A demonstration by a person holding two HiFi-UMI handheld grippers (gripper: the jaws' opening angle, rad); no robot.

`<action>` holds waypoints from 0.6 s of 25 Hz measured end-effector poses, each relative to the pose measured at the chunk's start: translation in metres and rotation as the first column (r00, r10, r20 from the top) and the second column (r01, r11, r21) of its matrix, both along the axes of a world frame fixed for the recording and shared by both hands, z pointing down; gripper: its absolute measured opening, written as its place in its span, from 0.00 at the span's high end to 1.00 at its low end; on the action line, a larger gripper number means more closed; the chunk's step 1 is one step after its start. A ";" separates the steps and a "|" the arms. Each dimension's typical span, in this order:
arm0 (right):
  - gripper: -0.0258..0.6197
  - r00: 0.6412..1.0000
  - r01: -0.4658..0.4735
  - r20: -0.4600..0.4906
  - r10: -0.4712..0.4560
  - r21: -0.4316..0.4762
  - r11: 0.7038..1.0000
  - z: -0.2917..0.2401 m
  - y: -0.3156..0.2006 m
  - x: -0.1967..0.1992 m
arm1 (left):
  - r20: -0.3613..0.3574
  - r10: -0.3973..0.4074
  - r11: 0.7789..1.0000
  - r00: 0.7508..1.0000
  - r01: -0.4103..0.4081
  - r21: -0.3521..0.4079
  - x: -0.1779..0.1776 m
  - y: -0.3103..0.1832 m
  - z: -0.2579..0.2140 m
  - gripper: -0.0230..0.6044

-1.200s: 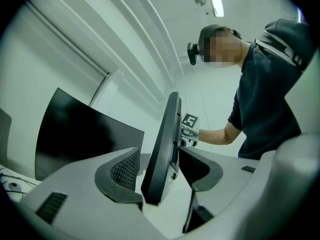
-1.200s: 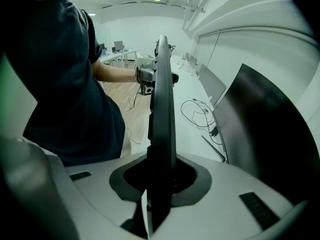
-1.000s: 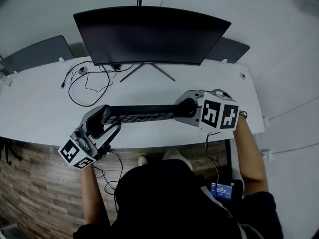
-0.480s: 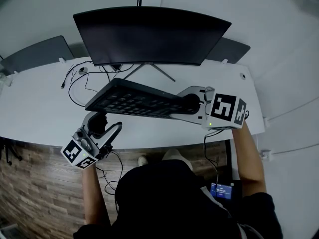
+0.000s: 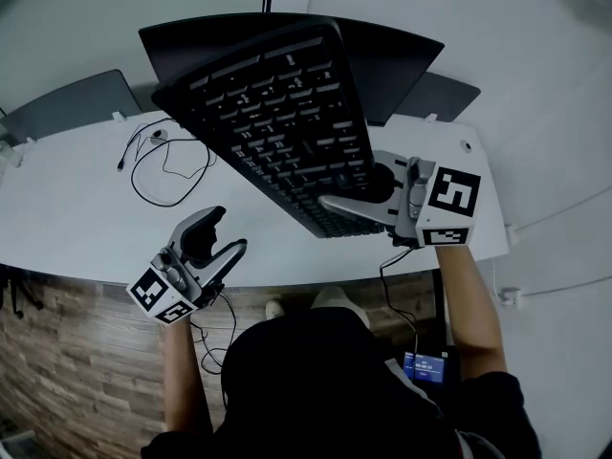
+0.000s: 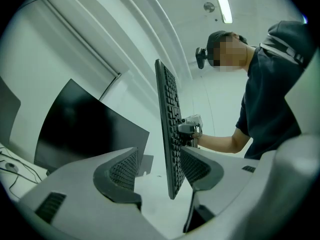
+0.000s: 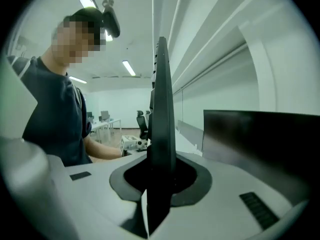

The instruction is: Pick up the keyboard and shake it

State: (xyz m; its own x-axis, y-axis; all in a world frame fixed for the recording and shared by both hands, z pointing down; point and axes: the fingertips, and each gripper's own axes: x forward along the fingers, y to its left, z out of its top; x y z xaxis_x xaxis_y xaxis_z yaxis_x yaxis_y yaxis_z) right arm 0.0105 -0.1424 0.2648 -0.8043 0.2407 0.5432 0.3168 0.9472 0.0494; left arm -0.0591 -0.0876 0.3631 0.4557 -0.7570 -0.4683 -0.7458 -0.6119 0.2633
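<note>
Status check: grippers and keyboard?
Right gripper shut on keyboard, near end. Left gripper open, empty, low by desk edge. Keyboard aloft, tilted, clear of monitor.

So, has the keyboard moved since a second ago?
Yes. The keyboard has tipped up at its left end and now overlaps the monitor; earlier it sat level below the screen.

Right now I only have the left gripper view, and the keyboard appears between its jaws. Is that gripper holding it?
Observer: No. The head view shows the left gripper low by the front edge of the desk, apart from the raised keyboard.
Operator: Then what holds it up?
Observer: The right gripper. Its own view shows its jaws shut on the keyboard's end.
Operator: Anything lying on the desk?
Observer: The head view shows a loose black cable on the desk, left of the stand of the monitor.
</note>
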 end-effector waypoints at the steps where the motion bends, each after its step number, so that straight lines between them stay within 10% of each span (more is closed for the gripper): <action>1: 0.83 0.999 -0.015 0.038 0.016 -0.024 1.000 -0.008 -0.003 -0.003 | -0.001 0.005 1.000 1.000 -0.005 -0.004 0.002 -0.003 0.000 0.54; 15: 0.83 0.915 -0.069 0.355 0.191 -0.328 0.942 -0.062 -0.007 -0.021 | -0.043 0.076 0.996 0.996 -0.078 -0.042 0.024 -0.015 0.007 0.54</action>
State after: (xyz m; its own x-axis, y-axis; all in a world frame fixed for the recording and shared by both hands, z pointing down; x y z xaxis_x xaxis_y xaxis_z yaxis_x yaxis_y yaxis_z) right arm -0.0102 -0.1491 0.2032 -0.9685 0.2231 0.1108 0.2049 0.9665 -0.1548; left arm -0.0350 -0.1021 0.3698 0.4945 -0.7405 -0.4552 -0.6851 -0.6543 0.3202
